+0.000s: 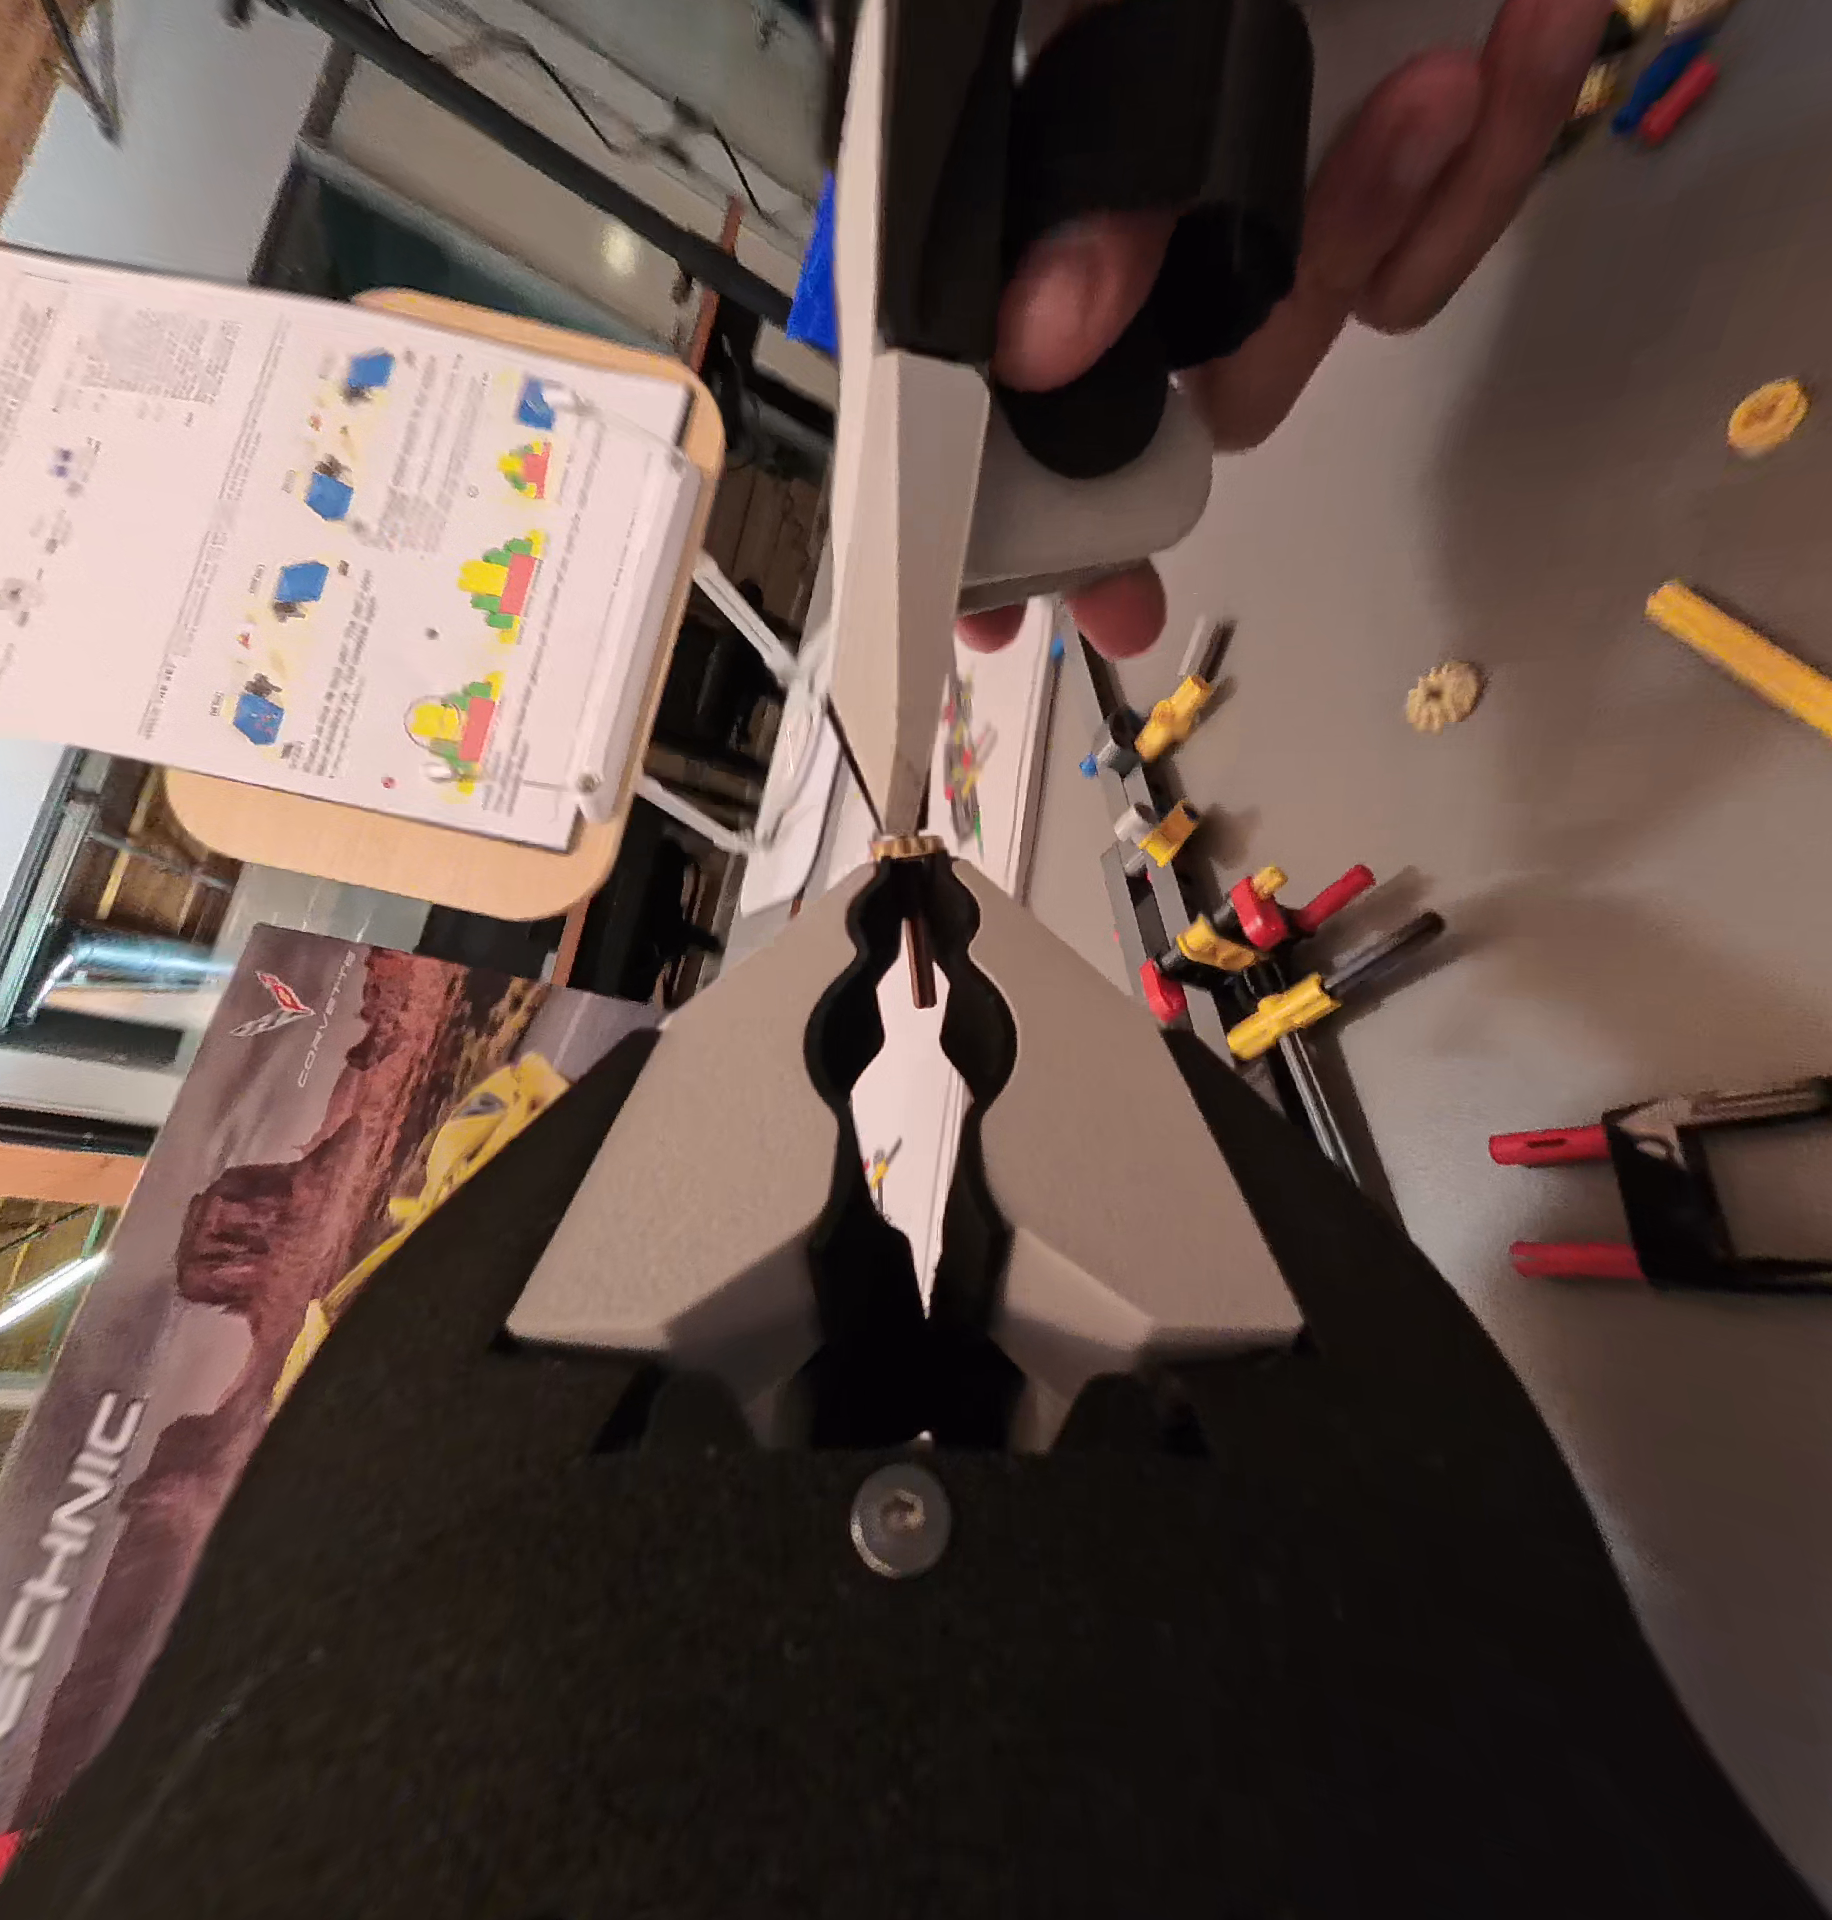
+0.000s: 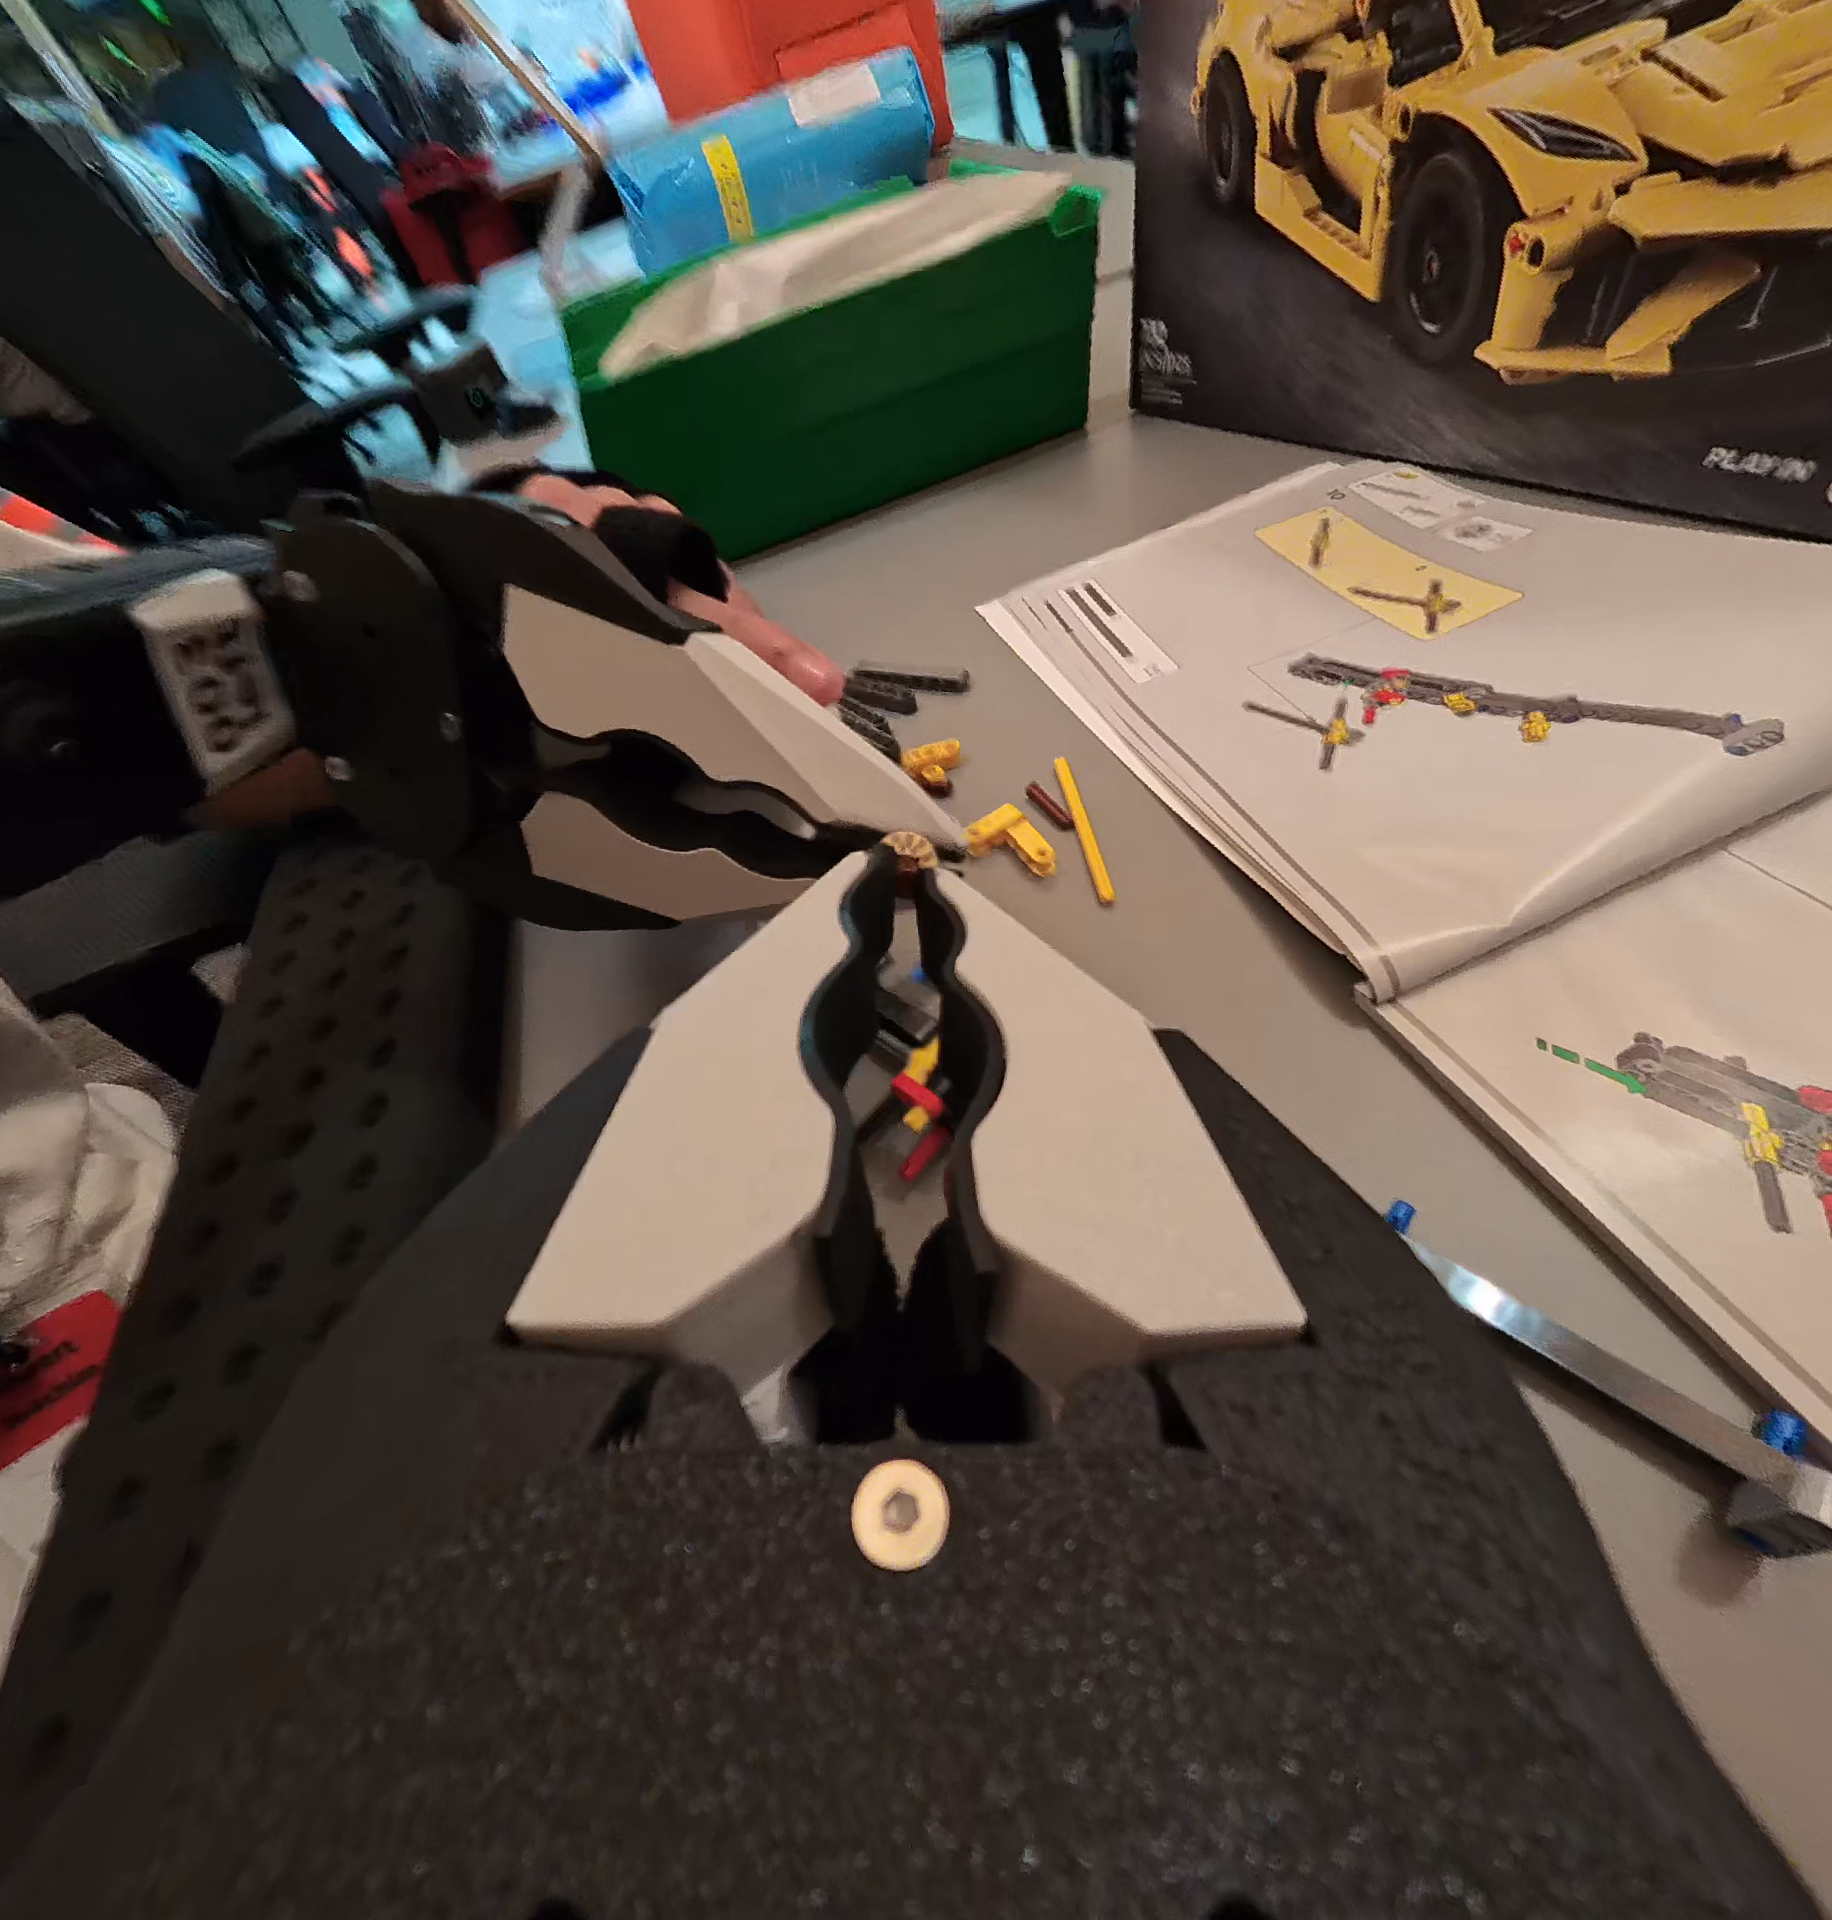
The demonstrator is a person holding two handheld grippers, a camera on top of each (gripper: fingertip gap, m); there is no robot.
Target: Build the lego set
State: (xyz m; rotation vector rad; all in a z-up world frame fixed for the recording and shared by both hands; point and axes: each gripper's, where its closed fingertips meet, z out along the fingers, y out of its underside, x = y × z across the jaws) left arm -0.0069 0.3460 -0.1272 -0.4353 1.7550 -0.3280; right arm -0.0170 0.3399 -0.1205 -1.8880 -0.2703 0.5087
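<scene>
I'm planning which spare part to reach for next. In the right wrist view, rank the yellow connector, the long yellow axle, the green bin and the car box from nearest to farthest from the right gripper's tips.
1. yellow connector, on the table just right of the right gripper tips.
2. long yellow axle, right beside the connector.
3. green bin, behind, upper middle.
4. car box, upper right; roughly as far as the bin, too close to call.

Matt grey plastic fingers [image 1: 746,1060] with smooth black wavy rubber-like pads [image 1: 979,1023] sit on a rough, grainy black gripper body [image 1: 891,1714] fixed by a dull metal screw [image 1: 899,1520]. The grey tabletop [image 1: 1618,520] is smooth and matt. The open paper instruction booklet [image 2: 1359,831] shows a slight sheen; the printed cardboard box [image 2: 1514,260] is glossy. The small yellow gear [image 1: 1766,416] is smooth plastic.
</scene>
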